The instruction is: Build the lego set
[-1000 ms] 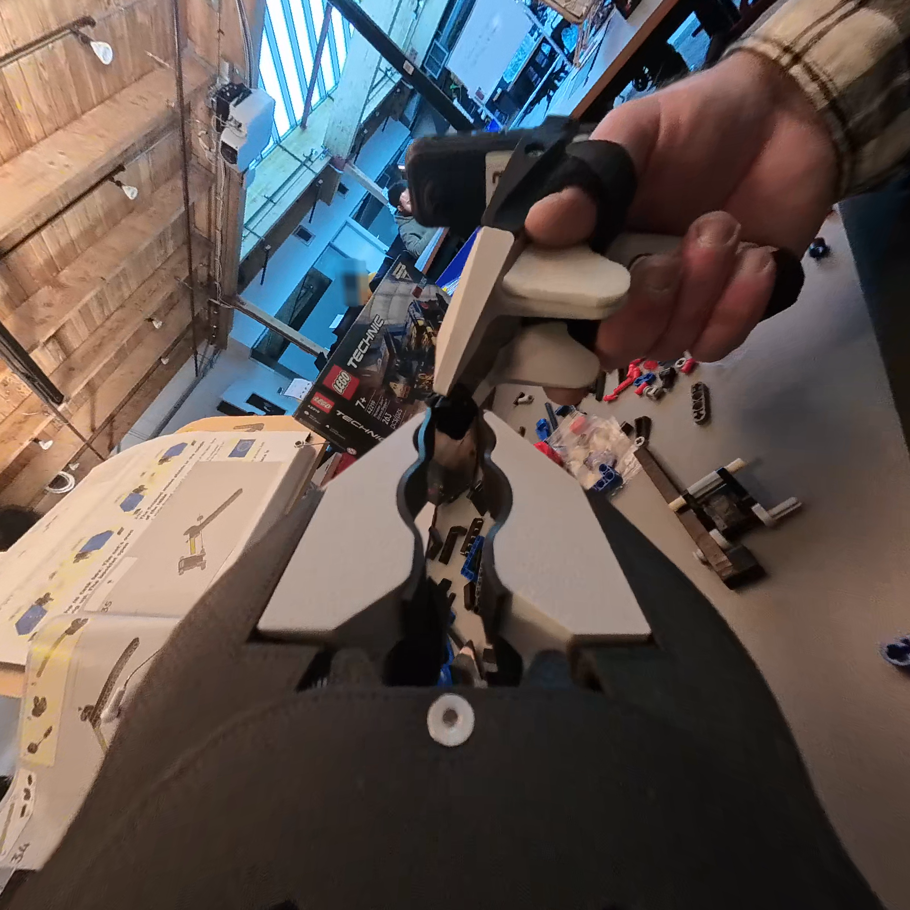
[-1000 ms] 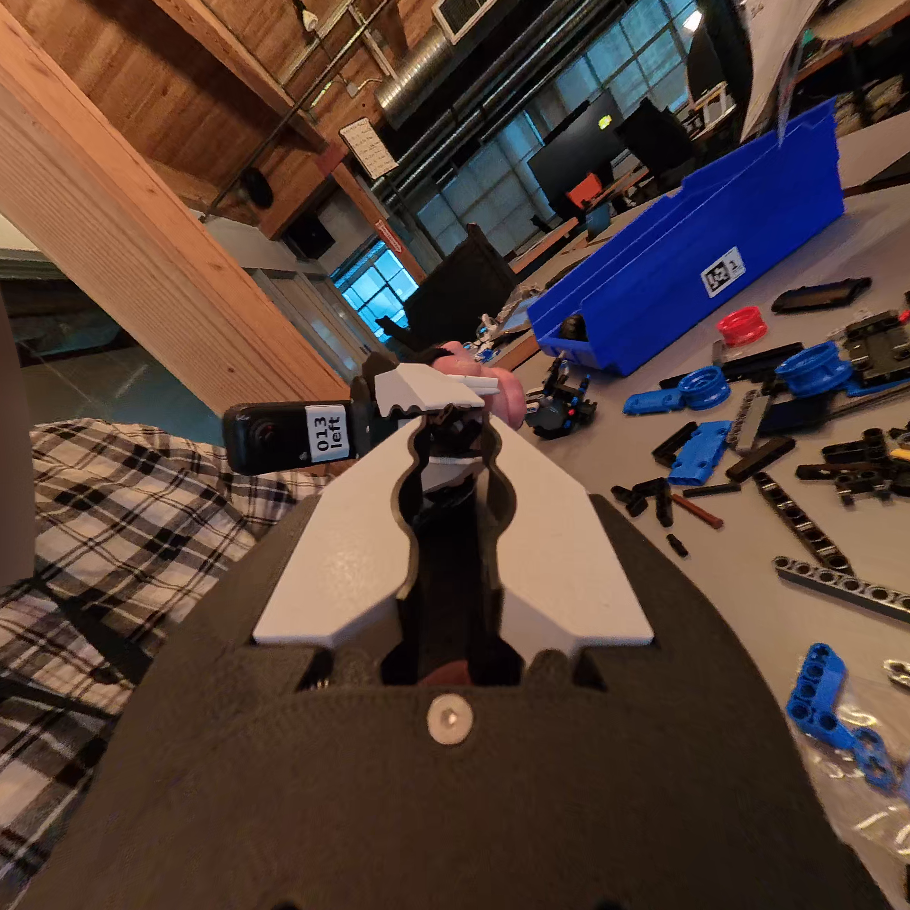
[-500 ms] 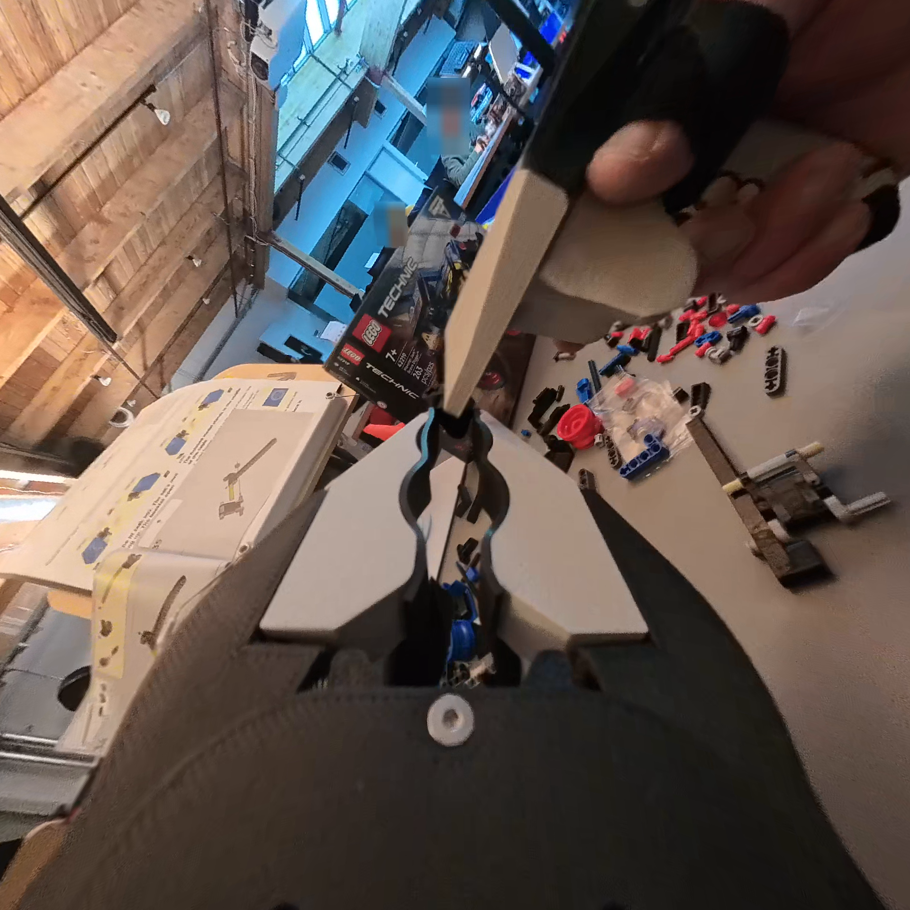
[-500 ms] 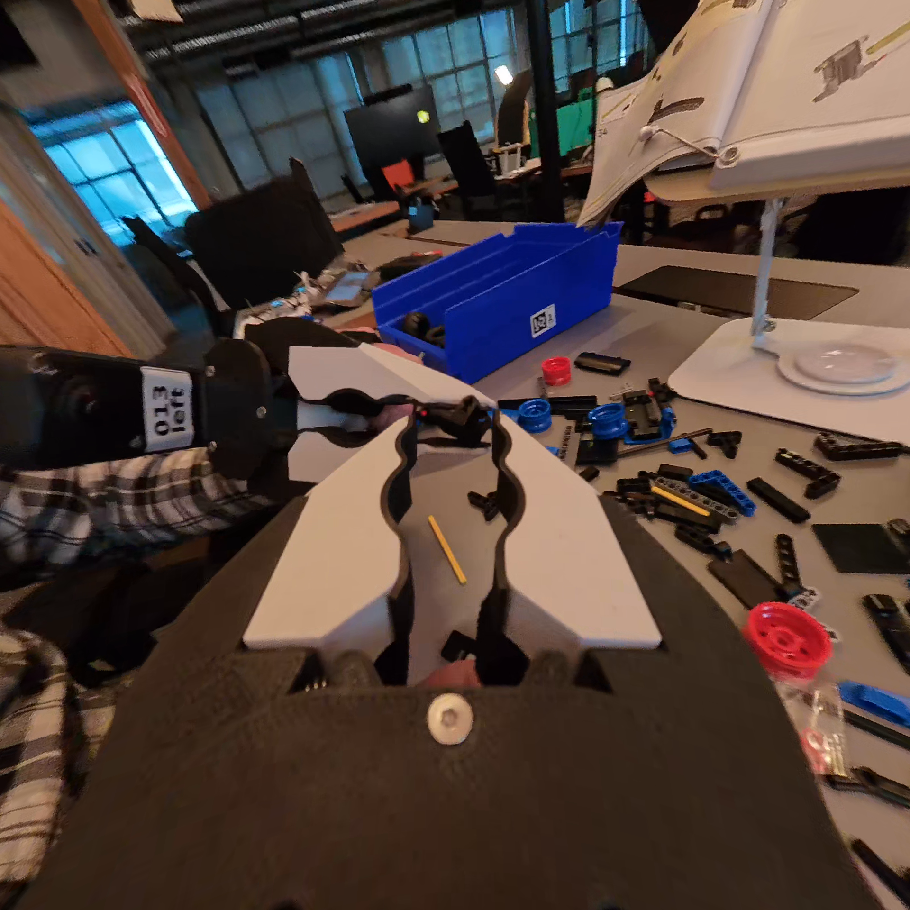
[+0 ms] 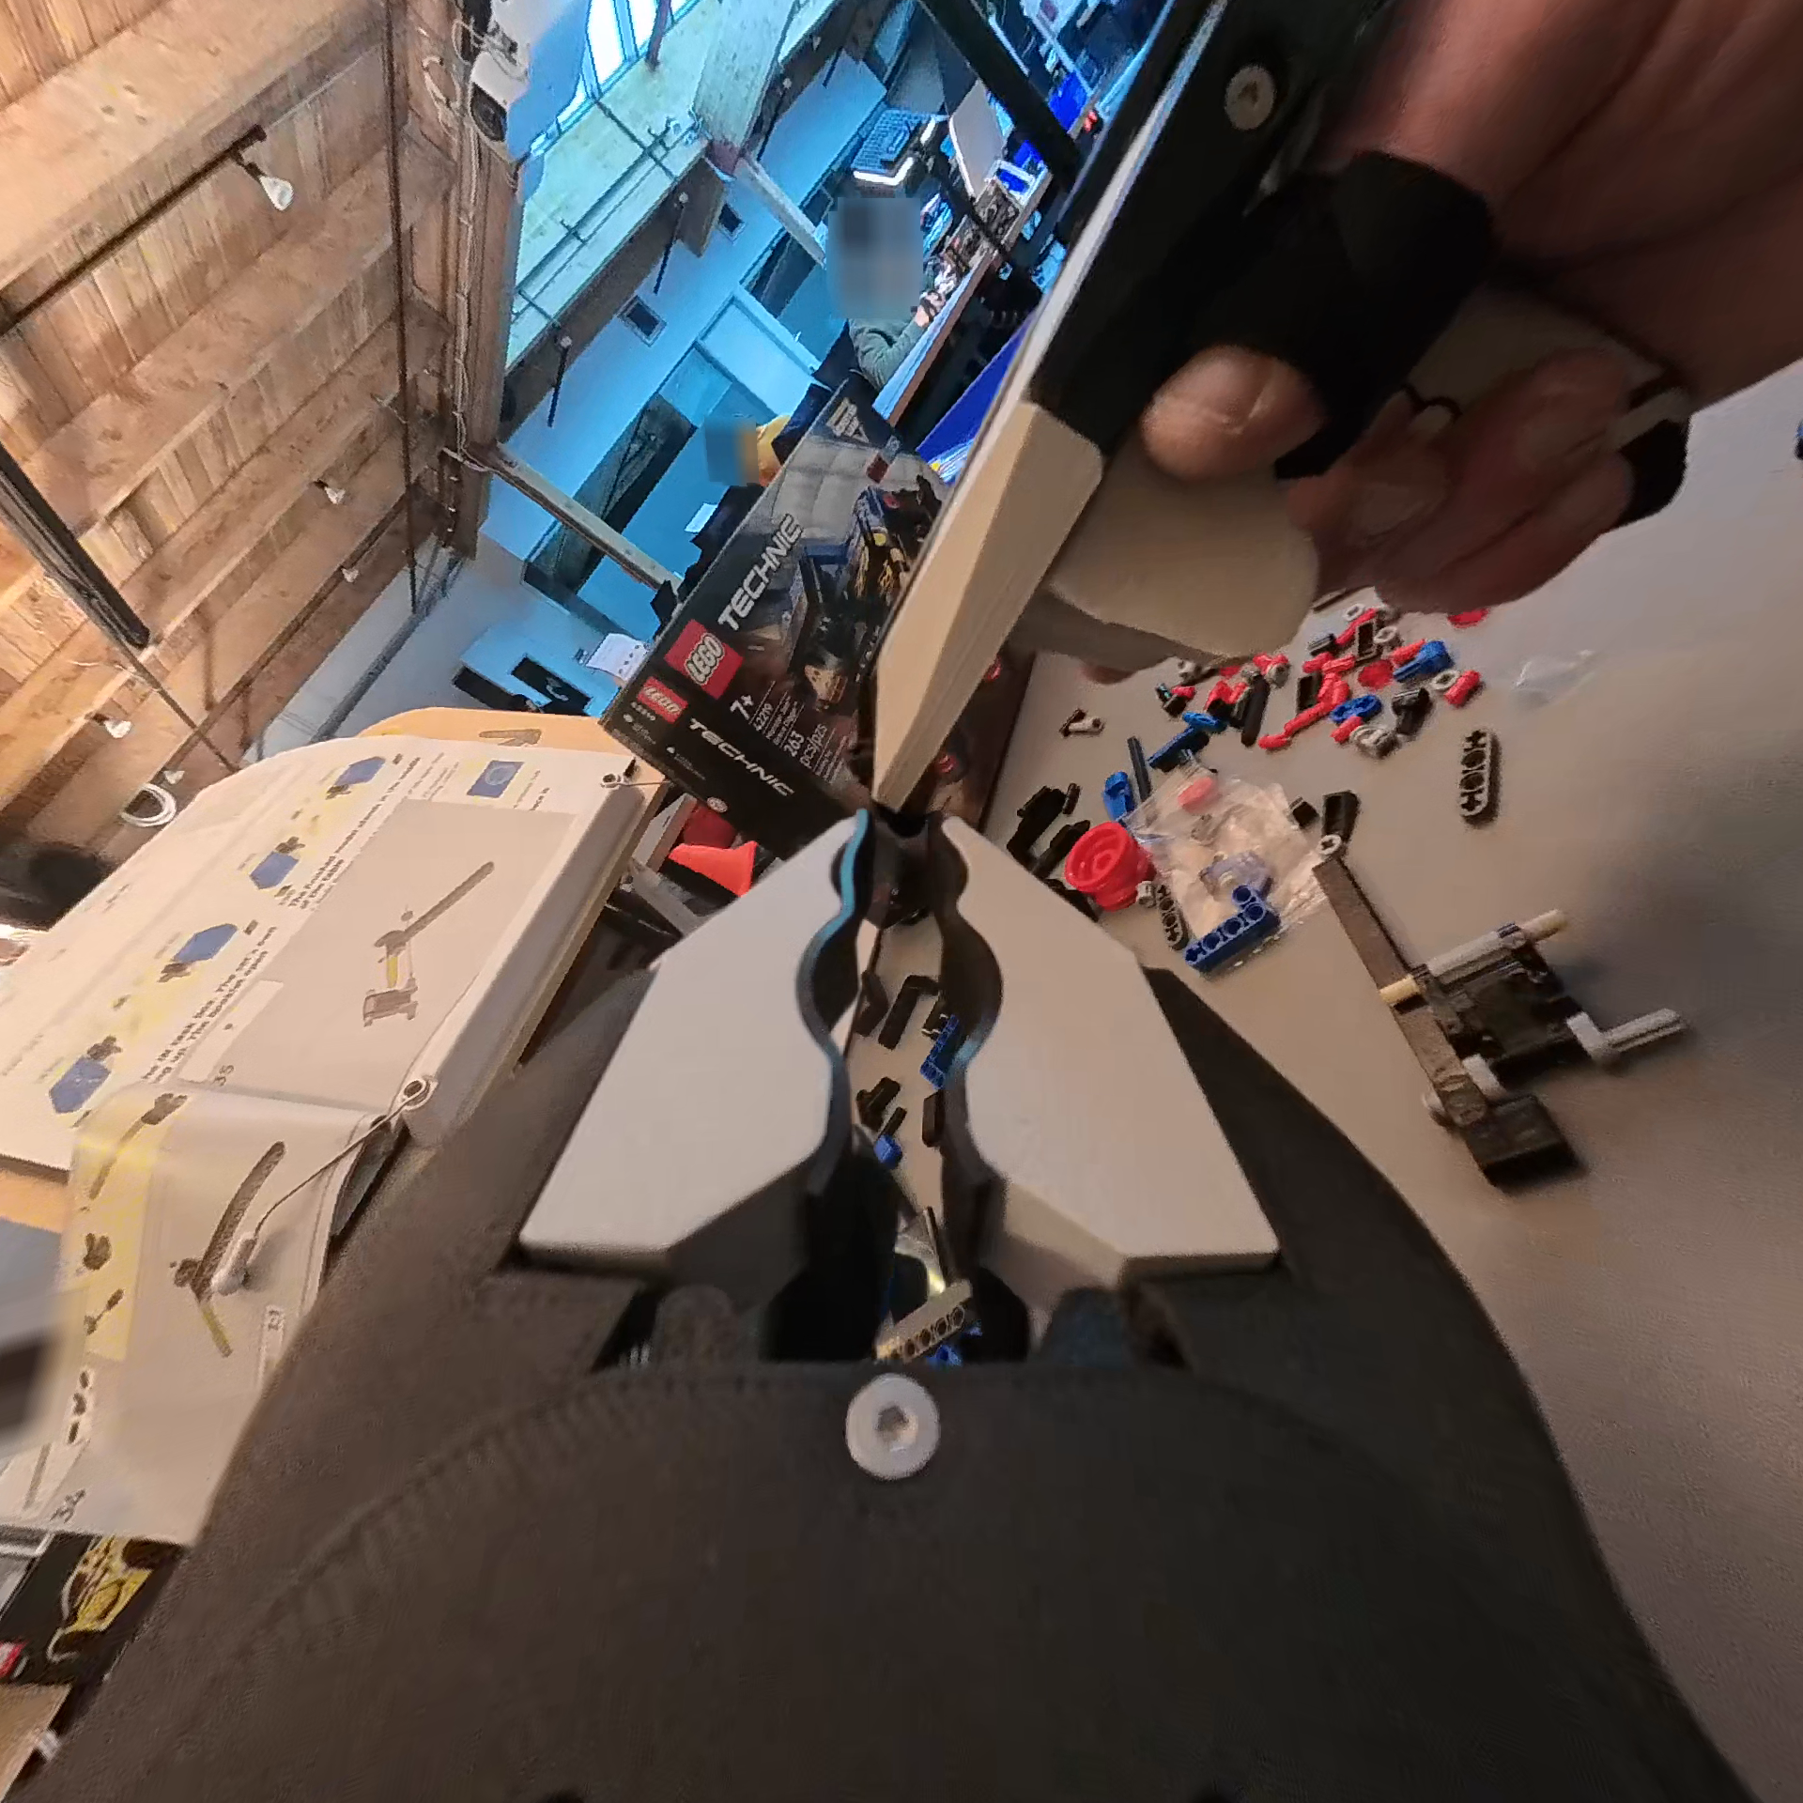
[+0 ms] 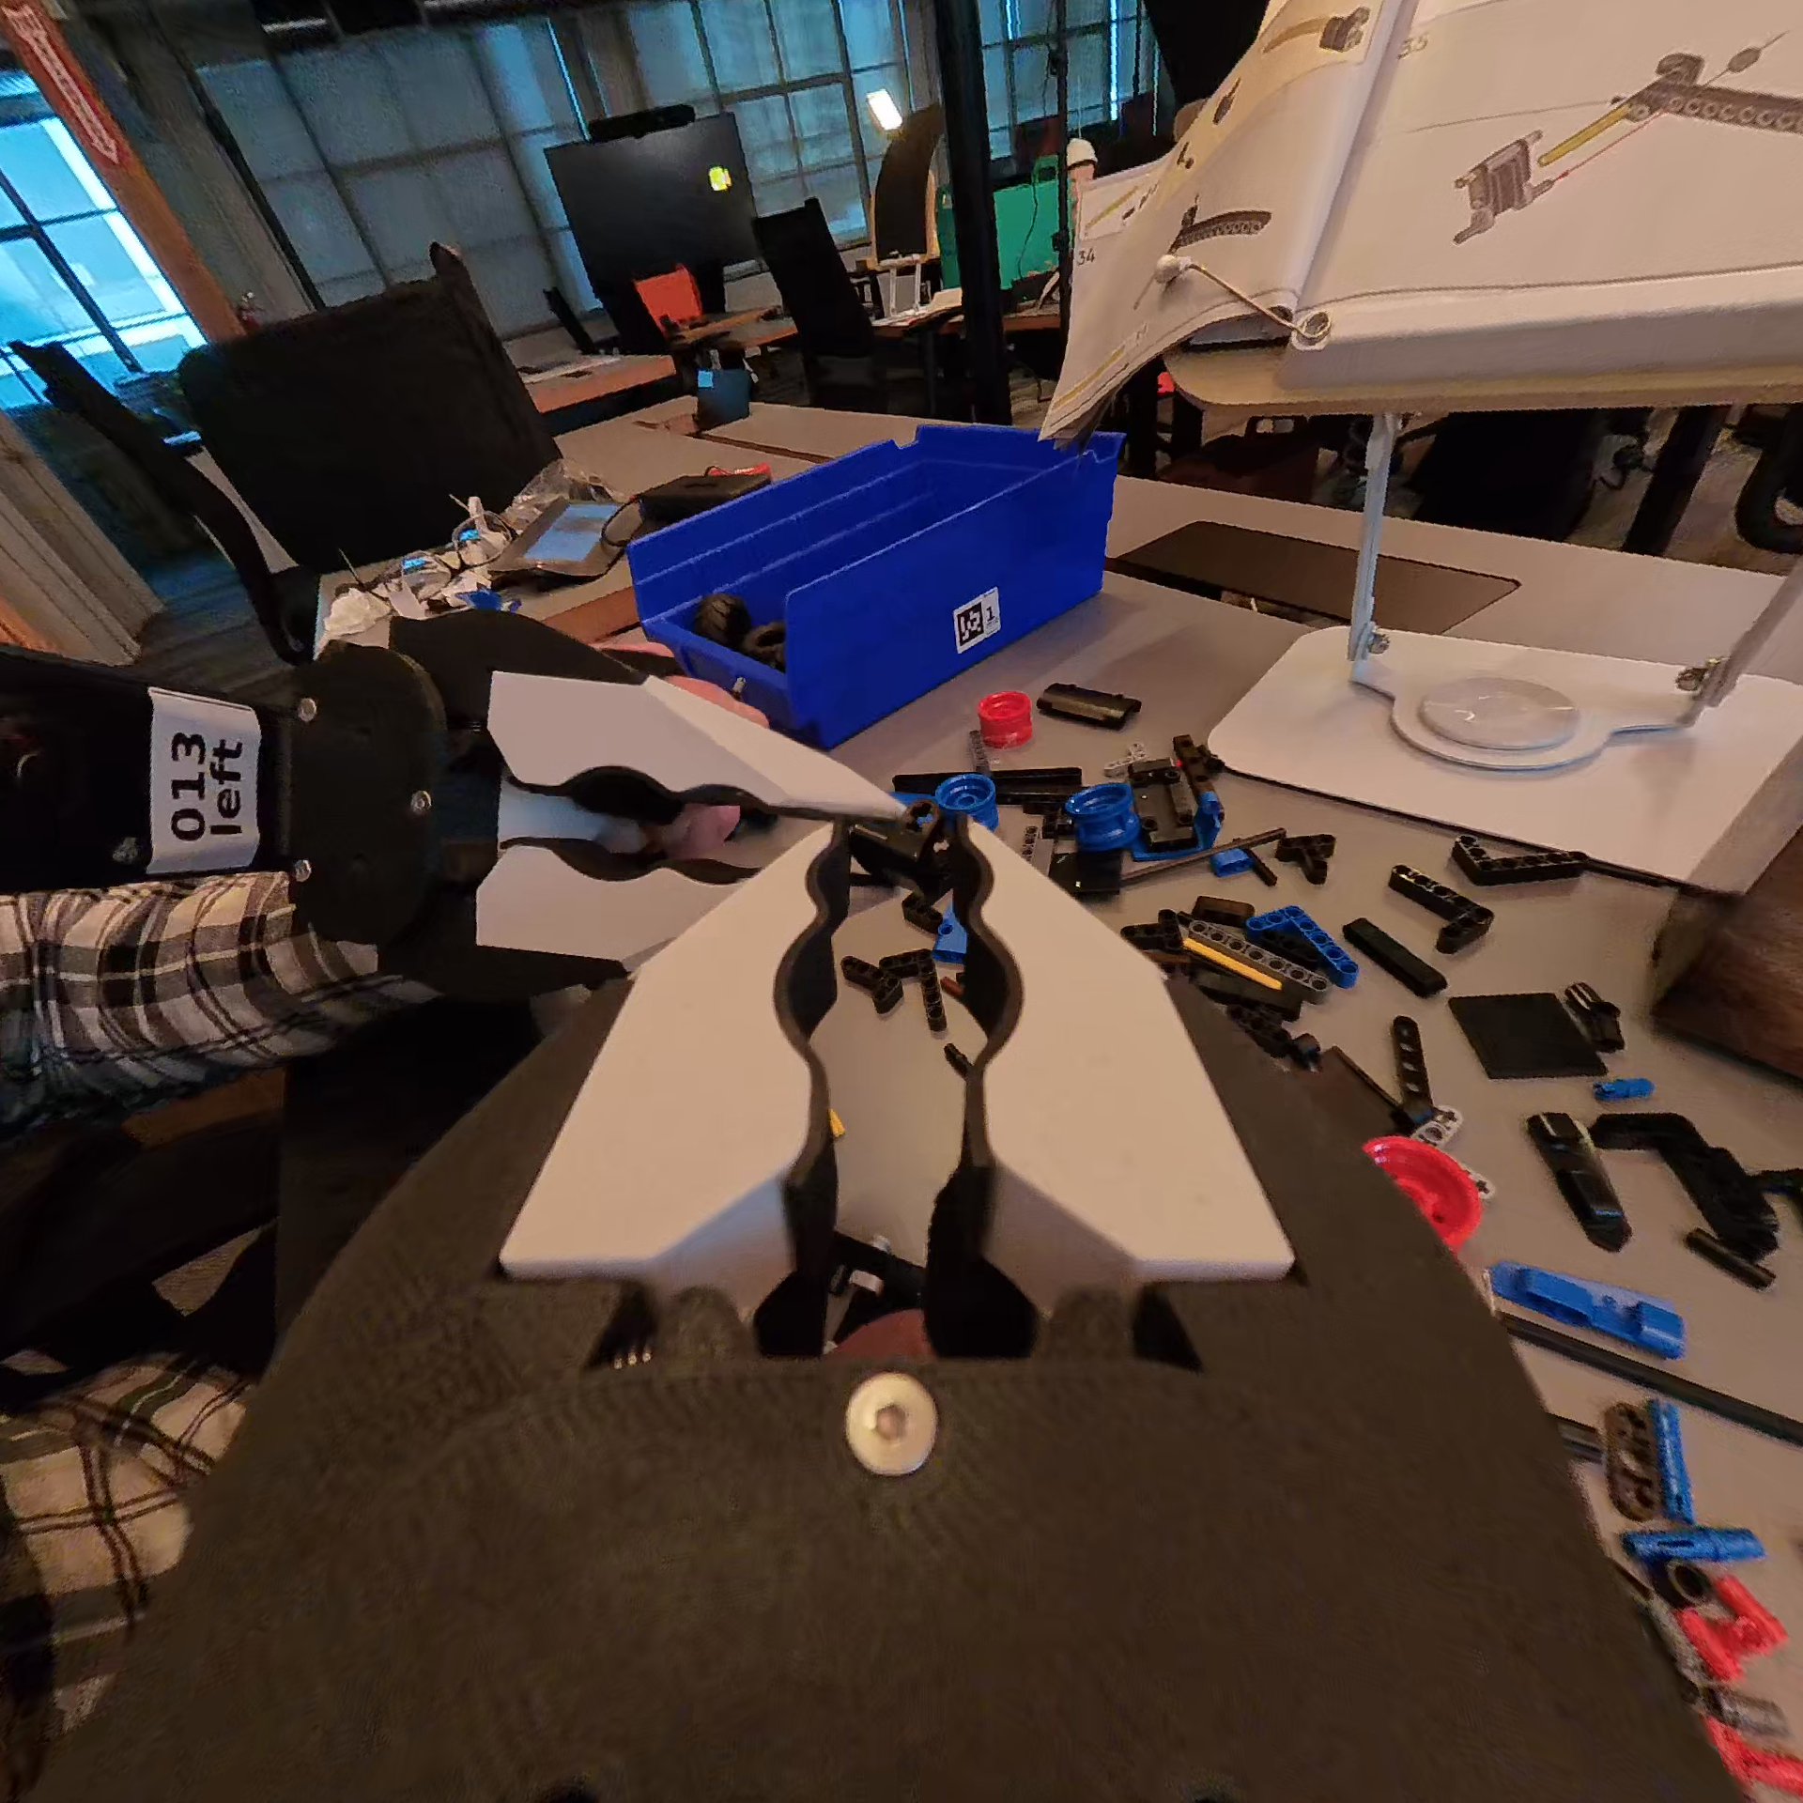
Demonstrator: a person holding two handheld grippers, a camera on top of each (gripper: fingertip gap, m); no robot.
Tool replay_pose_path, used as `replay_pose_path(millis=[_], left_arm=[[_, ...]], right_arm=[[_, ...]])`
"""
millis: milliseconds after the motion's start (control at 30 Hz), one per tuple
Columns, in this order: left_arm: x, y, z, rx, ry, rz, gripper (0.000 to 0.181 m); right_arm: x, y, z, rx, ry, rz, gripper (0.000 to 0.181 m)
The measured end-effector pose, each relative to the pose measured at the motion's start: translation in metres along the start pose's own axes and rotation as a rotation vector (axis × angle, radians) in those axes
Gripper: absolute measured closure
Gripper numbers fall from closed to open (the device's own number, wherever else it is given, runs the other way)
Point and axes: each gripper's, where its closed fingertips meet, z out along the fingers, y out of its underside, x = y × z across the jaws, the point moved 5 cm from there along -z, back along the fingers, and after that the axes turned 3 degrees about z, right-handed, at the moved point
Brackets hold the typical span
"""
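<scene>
A small black lego piece (image 6: pixel 893 854) is held in the air between the tips of both grippers. In the right wrist view my right gripper (image 6: pixel 900 834) is shut on it, and my left gripper (image 6: pixel 883 808) comes in from the left and meets it tip to tip. In the left wrist view my left gripper (image 5: pixel 902 827) is shut on the same black piece (image 5: pixel 900 847), and my right gripper (image 5: pixel 890 785) comes down from the upper right, seen edge-on, held by a hand (image 5: pixel 1522 410). A partly built black assembly (image 5: pixel 1493 1015) lies on the grey table (image 5: pixel 1610 1268).
Loose black, blue and red lego pieces (image 6: pixel 1268 951) are scattered over the table. A blue bin (image 6: pixel 878 585) stands at the back. An open instruction booklet (image 6: pixel 1561 195) rests on a white stand (image 6: pixel 1366 741). The lego box (image 5: pixel 771 683) and a clear bag of parts (image 5: pixel 1220 859) lie farther off.
My right gripper has swung from facing the person round to face the table. Both grippers stayed tip to tip on the black piece. The left view tilted slightly.
</scene>
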Motion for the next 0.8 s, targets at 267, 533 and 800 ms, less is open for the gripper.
replay_pose_path(millis=[267, 533, 800], left_arm=[[-0.007, -0.005, -0.005, 0.067, 0.032, -0.142, 0.176], [-0.035, -0.008, -0.028, 0.443, 0.308, -0.764, 0.176], [-0.041, -0.009, -0.047, 0.710, 0.572, -1.017, 0.176]], right_arm=[[-0.007, -0.006, -0.002, 0.020, -0.026, -0.002, 0.150], [-0.018, -0.013, -0.013, 0.093, -0.063, -0.025, 0.145], [-0.042, -0.024, -0.014, 0.153, -0.122, -0.068, 0.150]])
